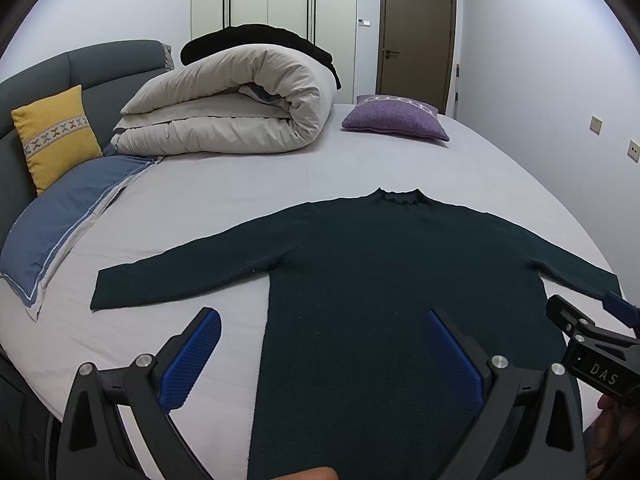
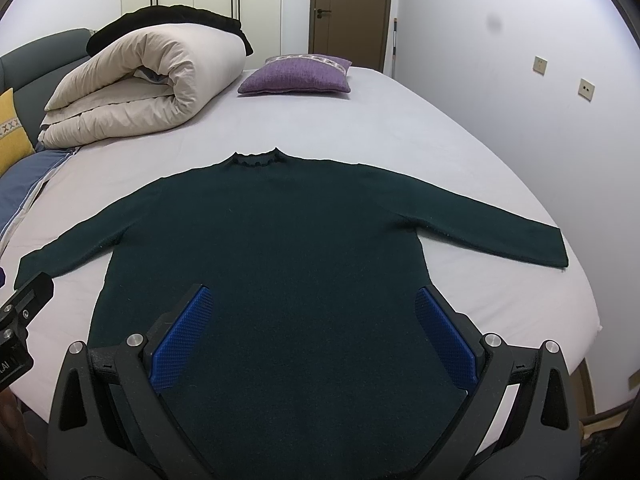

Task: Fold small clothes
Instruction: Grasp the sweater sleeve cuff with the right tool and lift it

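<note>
A dark green long-sleeved sweater (image 1: 380, 264) lies flat on the bed, collar away from me, both sleeves spread out sideways; it also shows in the right wrist view (image 2: 288, 240). My left gripper (image 1: 322, 320) is open and empty, hovering above the sweater's lower left edge. My right gripper (image 2: 314, 298) is open and empty above the sweater's lower body. Part of the right gripper's body (image 1: 592, 344) shows at the right of the left wrist view, and the left gripper's body (image 2: 20, 320) at the left edge of the right wrist view.
The bed has a pale grey sheet (image 1: 240, 184). A rolled beige duvet (image 1: 224, 104) with a black garment on top lies at the back left. A purple cushion (image 1: 396, 118), yellow cushion (image 1: 56, 136) and blue pillow (image 1: 68, 220) lie around. The bed's right edge (image 2: 588, 312) is near the right sleeve.
</note>
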